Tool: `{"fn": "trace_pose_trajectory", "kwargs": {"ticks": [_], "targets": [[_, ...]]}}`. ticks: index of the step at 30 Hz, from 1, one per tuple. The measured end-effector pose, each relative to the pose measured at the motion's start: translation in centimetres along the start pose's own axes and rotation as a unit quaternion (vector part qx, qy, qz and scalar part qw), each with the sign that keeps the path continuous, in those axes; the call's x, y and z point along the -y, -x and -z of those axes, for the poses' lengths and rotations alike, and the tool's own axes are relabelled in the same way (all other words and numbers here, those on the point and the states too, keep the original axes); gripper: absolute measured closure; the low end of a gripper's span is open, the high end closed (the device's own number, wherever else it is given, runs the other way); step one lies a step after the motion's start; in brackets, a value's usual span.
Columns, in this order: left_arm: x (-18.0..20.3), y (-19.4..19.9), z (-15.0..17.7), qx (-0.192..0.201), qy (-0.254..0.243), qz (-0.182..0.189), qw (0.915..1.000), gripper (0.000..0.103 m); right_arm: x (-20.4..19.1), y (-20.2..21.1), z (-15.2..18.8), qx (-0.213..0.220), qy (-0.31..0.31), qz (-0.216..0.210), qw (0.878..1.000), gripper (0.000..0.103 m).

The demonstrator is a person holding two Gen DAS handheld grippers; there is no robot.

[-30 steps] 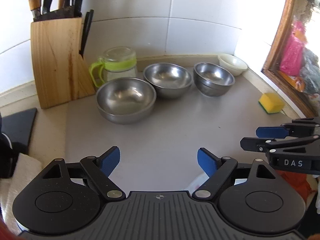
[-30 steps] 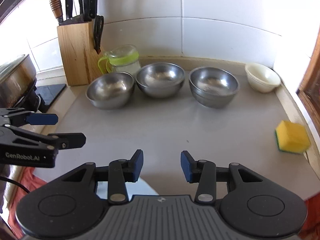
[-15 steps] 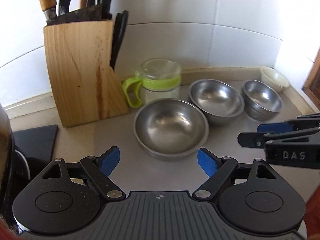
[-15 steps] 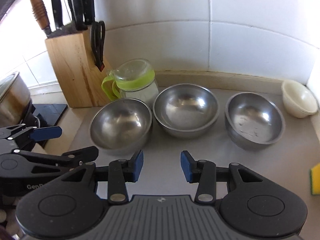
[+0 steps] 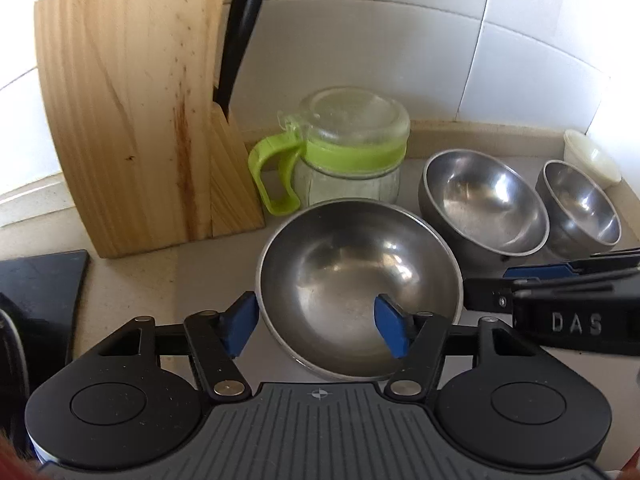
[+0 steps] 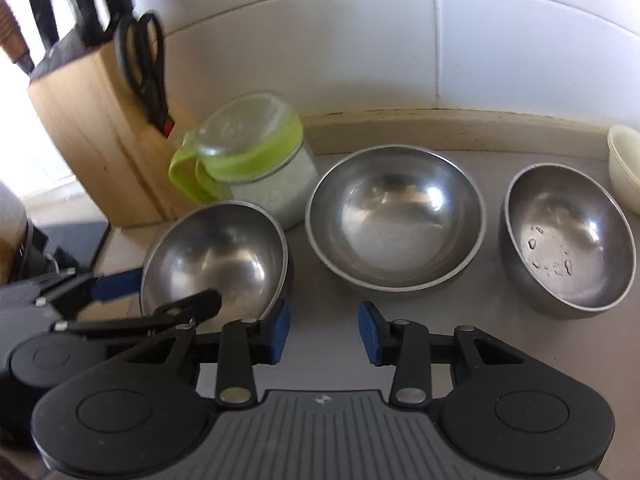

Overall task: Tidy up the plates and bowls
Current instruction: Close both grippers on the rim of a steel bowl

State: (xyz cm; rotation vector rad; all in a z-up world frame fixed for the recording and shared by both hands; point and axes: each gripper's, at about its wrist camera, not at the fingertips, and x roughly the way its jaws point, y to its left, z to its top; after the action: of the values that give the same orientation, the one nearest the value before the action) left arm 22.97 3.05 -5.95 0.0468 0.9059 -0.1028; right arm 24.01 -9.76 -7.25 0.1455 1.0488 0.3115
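In the left wrist view, the left gripper [image 5: 316, 326] is seen much closer to the far wall than a second ago, and its jaws have just been narrowing; they now straddle the near-left rim of the nearest steel bowl [image 5: 360, 280], one blue pad outside the rim, the other inside over the hollow. Whether the pads already press on the metal cannot be told; a gap seems to remain at the left pad. A grasp of this bowl is judged to be starting, probably for nesting it with the middle bowl [image 5: 484, 204] and the right bowl [image 5: 580, 204], which stand in a row to its right. In the right wrist view, the right gripper [image 6: 324, 334] is held narrow with nothing between its pads, above bare counter [image 6: 500, 344] between the nearest and middle bowls. A small cream bowl [image 6: 624, 168] is noted at the far right. The surface is a pale grey counter against white wall tiles [image 6: 400, 48]; a wooden knife block [image 5: 132, 120] and a green-lidded jar [image 5: 348, 152] stand at the far left, just behind the nearest bowl. No plates are visible.
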Motion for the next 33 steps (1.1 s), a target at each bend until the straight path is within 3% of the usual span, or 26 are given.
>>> {"fn": "trace_pose_trajectory", "kwargs": {"ticks": [4,7,8,15,19,22,28,33], "targets": [[-0.3,-0.8,-0.1,-0.004,0.002,-0.002,1.0000,0.040,0.2,-1.7,-0.2,-0.022,-0.014,-0.010,1.000,0.072],[-0.4,-1.0,0.0,-0.011,-0.003,-0.001,0.9999,0.045,0.4,-2.6,0.0,-0.039,-0.037,-0.041,0.998,0.093],[-0.3,-0.9,0.1,-0.013,-0.004,0.002,0.9999,0.047,0.2,-2.7,0.2,-0.046,-0.037,-0.050,0.997,0.094],[0.6,1.0,1.2,-0.018,-0.007,0.029,0.9994,0.047,-0.9,-0.3,2.4,-0.043,0.000,-0.062,0.997,0.094],[0.8,1.1,1.6,-0.027,-0.009,0.029,0.9992,0.045,0.4,0.4,2.5,-0.046,-0.031,-0.051,0.997,0.093],[0.2,1.0,1.4,-0.023,0.008,0.025,0.9994,0.041,1.3,0.9,1.9,-0.032,-0.071,-0.057,0.995,0.082],[-0.3,-0.1,0.3,-0.026,0.019,0.019,0.9993,0.033,1.0,-1.0,0.5,-0.036,-0.089,-0.036,0.995,0.079],[-1.9,0.4,0.4,-0.022,0.032,0.031,0.9988,0.029,2.3,0.4,0.6,-0.012,-0.121,-0.042,0.992,0.065]]}}
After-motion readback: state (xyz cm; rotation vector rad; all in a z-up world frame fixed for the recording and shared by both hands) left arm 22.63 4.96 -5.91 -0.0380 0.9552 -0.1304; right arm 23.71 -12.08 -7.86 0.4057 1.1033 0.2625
